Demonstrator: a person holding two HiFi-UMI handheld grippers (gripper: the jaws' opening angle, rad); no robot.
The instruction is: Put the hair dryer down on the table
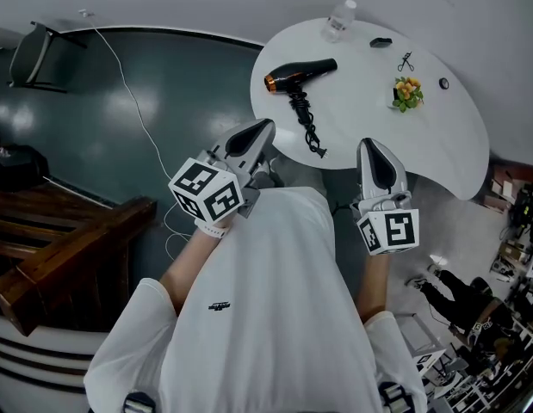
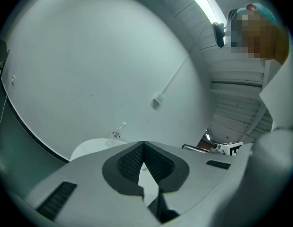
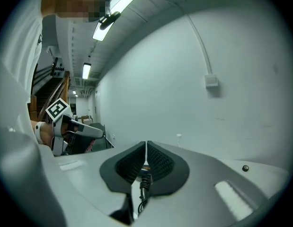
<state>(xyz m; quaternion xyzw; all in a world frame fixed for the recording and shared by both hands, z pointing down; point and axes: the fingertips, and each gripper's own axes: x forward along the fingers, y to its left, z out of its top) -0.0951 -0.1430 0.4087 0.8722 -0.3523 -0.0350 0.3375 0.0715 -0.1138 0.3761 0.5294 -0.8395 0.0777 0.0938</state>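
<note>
Hair dryer [image 1: 300, 74] lying on its side on the white table [image 1: 369, 157], upper middle of the frame, nozzle toward the left rim. Looks already set down; task judged done or nearly so.

Left gripper [image 1: 266, 127] and right gripper [image 1: 370, 146] both below the table's near edge, close to the torso. Jaws of both pressed together, nothing between them. Cord [image 1: 307, 126] shows past the right tips only, not gripped.

Risks: cord runs down to the near rim and may hang over it. Snagging it with a gripper or sleeve could drag the dryer off. Dryer also sits near the left rim, so a bump could tip it over.

Around: bottle [image 1: 339, 17] at top rim, scissors [image 1: 405, 61], yellow-green bunch [image 1: 407, 92], two small dark bits at right. All well apart from the dryer, nothing blocking. White floor cable [image 1: 133, 101] at left.
</note>
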